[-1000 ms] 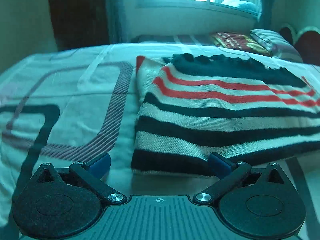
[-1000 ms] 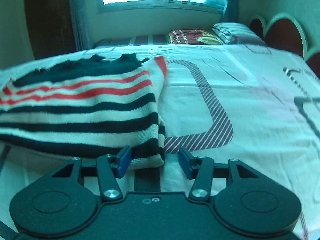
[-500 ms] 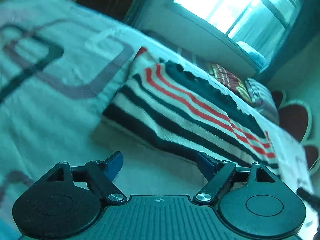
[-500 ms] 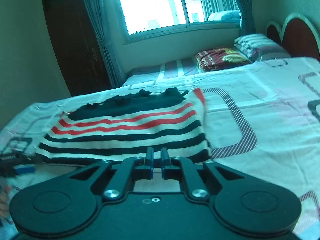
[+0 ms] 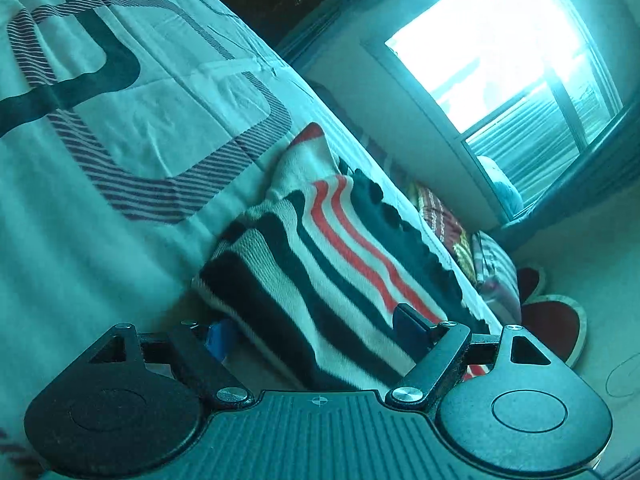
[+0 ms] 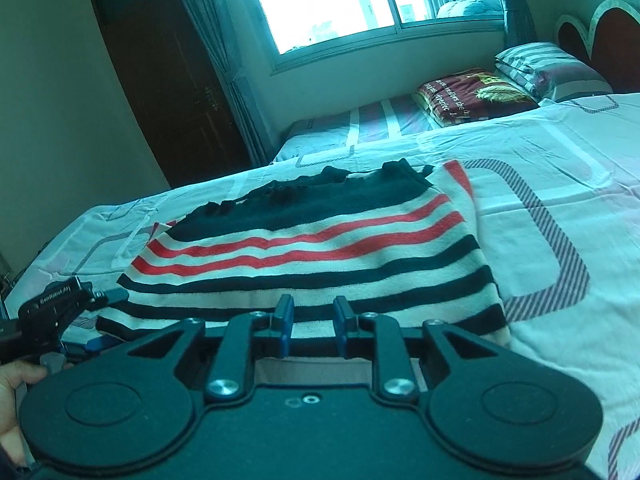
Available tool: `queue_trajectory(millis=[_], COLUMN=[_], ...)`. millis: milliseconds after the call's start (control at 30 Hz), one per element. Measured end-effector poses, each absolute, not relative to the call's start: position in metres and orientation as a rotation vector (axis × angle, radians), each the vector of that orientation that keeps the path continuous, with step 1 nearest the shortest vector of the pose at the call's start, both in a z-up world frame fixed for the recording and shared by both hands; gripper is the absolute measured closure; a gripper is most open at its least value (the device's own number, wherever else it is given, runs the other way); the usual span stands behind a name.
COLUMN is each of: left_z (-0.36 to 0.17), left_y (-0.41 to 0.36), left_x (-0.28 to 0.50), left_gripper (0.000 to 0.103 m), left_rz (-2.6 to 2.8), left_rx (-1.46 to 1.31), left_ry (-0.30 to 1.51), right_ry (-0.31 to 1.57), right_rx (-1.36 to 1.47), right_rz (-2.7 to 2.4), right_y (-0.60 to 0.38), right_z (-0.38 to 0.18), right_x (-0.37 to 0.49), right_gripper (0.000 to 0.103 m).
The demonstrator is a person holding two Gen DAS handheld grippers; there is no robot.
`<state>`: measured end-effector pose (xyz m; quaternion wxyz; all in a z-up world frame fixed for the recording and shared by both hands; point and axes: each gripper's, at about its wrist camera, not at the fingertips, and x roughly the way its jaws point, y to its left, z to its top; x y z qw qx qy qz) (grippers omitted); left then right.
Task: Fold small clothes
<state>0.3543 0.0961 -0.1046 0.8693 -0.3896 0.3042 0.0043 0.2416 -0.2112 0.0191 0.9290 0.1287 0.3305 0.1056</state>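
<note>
Left wrist view, rolled steeply: striped sweater (image 5: 332, 272), folded, lies on the patterned bedsheet (image 5: 120, 128), its black, white and red stripes running along its long axis toward the pillows (image 5: 472, 248) under the window (image 5: 512, 48). The left gripper (image 5: 316, 334) straddles the sweater's near corner with its jaws wide apart, one blue pad (image 5: 408, 326) above the knit, the other low beside its edge; the pads do not press the cloth. No writing is legible here. Right wrist view: the sweater (image 6: 312, 248) lies flat across the bed, long axis left to right, scalloped black hem on the far side. The right gripper (image 6: 314, 322) hovers over the near edge, jaws narrowly parted and opening, nothing between them. At lower left the left gripper (image 6: 60, 304) bears faint lettering, possibly "GenRobot.AI", with a hand (image 6: 12, 400) behind it. A dark red pillow (image 6: 472, 94) carries print too small to read reliably.
</note>
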Motion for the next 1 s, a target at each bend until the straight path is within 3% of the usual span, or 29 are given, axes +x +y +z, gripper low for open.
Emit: queue_trajectory(millis=[633, 667, 700, 867, 1000], left_z=[-0.113, -0.113, -0.113, -0.102, -0.123], left_y=[0.105, 0.106, 0.108, 0.112, 0.118], left_x=[0.392, 0.396, 0.401, 0.392, 0.393], left_gripper=[0.024, 0.046, 0.083, 0.084, 0.084], left_rz=[0.049, 0.068, 0.103, 0.019, 0.048], left_rx=[-0.902, -0.897, -0.869, -0.908, -0.945], left_ry=[0.552, 0.57, 0.616, 0.527, 0.563], right_ry=[0.679, 0.676, 0.675, 0.658, 0.665], right_rx=[0.235, 0.23, 0.226, 0.181, 0.154], right_rz=[0.214, 0.217, 0.219, 0.23, 0.276], right_y=[-0.197, -0.197, -0.196, -0.191, -0.17], right_z=[0.005, 0.006, 0.007, 0.015, 0.01], right_x=[0.292, 0.295, 0.297, 0.311, 0.327], right_gripper=[0.081, 0.081, 0.081, 0.083, 0.083])
